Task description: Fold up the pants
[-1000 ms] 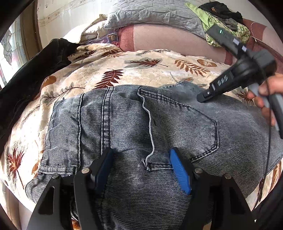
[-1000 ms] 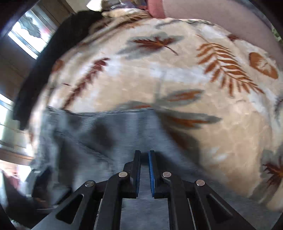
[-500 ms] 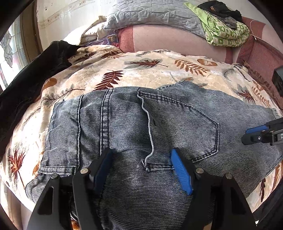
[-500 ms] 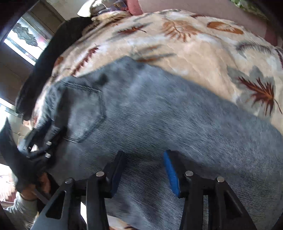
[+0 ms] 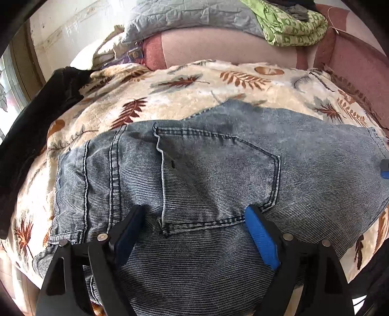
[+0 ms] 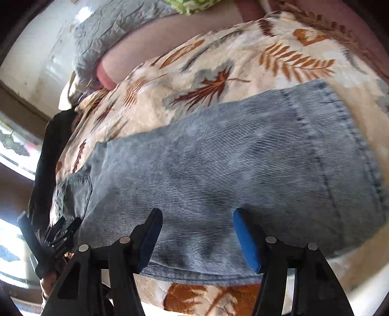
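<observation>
Since the earlier frame, the right gripper had dropped from above the far side of the pants to their near right edge, and its fingers, nearly closed before, had spread wide. It held nothing; in the left view only its blue fingertip showed at the frame's right edge. The left gripper also stood wide apart and empty, low over the waist end beside the back pocket.

The folded grey-blue pants lay flat across a leaf-print blanket, hem end to the right. Bare blanket ran beyond their far edge and past the hem; a narrow strip showed at the near edge. A black garment lay along the blanket's left side. Behind, a grey quilt and green cloth rested on a pink backrest.
</observation>
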A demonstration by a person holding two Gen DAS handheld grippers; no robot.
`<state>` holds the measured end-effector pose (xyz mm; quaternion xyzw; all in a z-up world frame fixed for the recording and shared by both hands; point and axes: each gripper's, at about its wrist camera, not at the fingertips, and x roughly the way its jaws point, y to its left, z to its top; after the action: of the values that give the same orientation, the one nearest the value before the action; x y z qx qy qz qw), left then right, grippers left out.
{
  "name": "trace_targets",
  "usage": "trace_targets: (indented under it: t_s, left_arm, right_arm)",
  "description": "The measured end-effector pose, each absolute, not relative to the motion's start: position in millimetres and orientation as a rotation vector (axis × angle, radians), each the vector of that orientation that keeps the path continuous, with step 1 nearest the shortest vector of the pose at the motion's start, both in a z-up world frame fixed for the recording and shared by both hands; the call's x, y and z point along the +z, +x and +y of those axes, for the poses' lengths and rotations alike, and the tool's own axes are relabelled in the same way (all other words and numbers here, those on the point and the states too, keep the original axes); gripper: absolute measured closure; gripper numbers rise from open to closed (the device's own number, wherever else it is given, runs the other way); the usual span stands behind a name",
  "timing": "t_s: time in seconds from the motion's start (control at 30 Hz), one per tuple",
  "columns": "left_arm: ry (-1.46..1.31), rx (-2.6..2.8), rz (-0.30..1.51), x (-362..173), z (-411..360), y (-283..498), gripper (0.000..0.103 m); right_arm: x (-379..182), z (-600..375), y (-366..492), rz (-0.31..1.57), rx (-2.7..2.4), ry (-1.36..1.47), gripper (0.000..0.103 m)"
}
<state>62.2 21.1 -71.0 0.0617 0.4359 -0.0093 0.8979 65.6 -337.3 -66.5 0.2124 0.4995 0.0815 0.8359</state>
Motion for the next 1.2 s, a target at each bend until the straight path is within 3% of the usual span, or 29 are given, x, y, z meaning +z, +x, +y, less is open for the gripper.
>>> trace_targets:
  t_s: [0.1,0.23,0.33,0.37,0.43,0.5,0.67,0.77,0.9,1.07,1.2]
  left_arm:
    - [0.08,-0.015,0.895,-65.1,27.0,60.3,0.018]
    - [0.019,-0.021,0.87,-57.8,30.0,57.0,0.018]
    - [0.078,-0.001,0.901,-62.8,26.0,59.4,0.018]
    - [0.078,-0.001,0.894,-61.4,25.8,58.1,0.018]
    - [0.072,0.003,0.878,-56.3,26.5,55.9,0.018]
    - [0.065,0.016,0.857,-49.2,26.6,53.5,0.018]
    - [0.056,0.0,0.806,-25.3,17.9,47.3,0.018]
    - [0.058,-0.031,0.809,-18.2,2.1,51.5,0.018]
    - [0.055,-0.091,0.811,-11.0,-26.8,53.5,0.018]
    - [0.033,-0.19,0.816,-9.7,-77.1,65.3,0.018]
    - [0.029,-0.232,0.828,-13.4,-125.5,81.8,0.018]
  right_arm:
    - [-47.2,-355.2,44.3,0.938,0.152,0.44,0.037]
    - [-92.2,-407.2,50.1,1.031,0.08,0.595,0.043]
    - [-66.4,-416.6,38.2,0.959,0.052,0.617,0.042]
    - [-56.8,-418.2,32.7,0.907,0.062,0.606,0.04]
    - [-59.9,-426.0,27.6,0.889,0.037,0.612,0.024]
    - [-88.6,-438.8,32.0,0.948,0.021,0.652,0.024]
    - [-62.9,-461.0,8.1,0.747,0.102,0.789,0.024]
    - [-95.2,-474.4,14.6,0.847,0.118,0.905,0.025]
    - [-82.1,-479.6,-0.9,0.714,0.152,0.904,0.025]
    - [-100.0,-499.3,-9.1,0.623,0.252,1.123,0.025]
    - [-105.1,-499.3,-7.3,0.631,0.307,1.171,0.025]
